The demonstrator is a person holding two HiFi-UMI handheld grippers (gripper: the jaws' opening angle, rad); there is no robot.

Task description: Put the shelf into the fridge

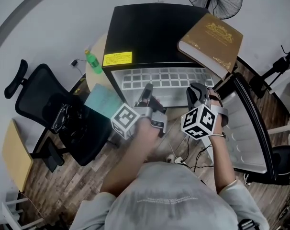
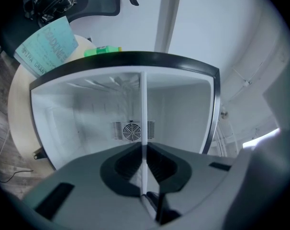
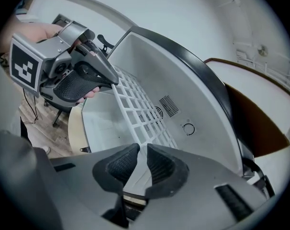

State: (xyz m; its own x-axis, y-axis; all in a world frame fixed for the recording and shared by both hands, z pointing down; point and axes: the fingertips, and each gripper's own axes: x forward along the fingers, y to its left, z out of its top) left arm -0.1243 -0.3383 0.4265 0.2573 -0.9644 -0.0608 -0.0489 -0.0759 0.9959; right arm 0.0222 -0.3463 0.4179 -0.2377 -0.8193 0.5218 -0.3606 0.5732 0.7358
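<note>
While both tools grip it, the shelf (image 1: 159, 78), a flat white plastic grid of square holes with a smooth solid front strip, sits partly inside the open fridge (image 1: 145, 28), a small black box with a smooth white interior. The left hand-held gripper (image 2: 144, 150) has its dark ribbed pads pressed on the thin edge of the shelf, which shows there as one narrow white line. The right hand-held gripper (image 3: 141, 152) is nearly closed, and the smooth front strip fills the small gap between its pads. A thick brown book (image 1: 211, 41) with gold ornaments lies on the fridge top. The door (image 1: 248, 128) stands open at the right. A green bottle (image 1: 92, 61) stands on the round pale worktop (image 1: 100, 43) beside the fridge.
</note>
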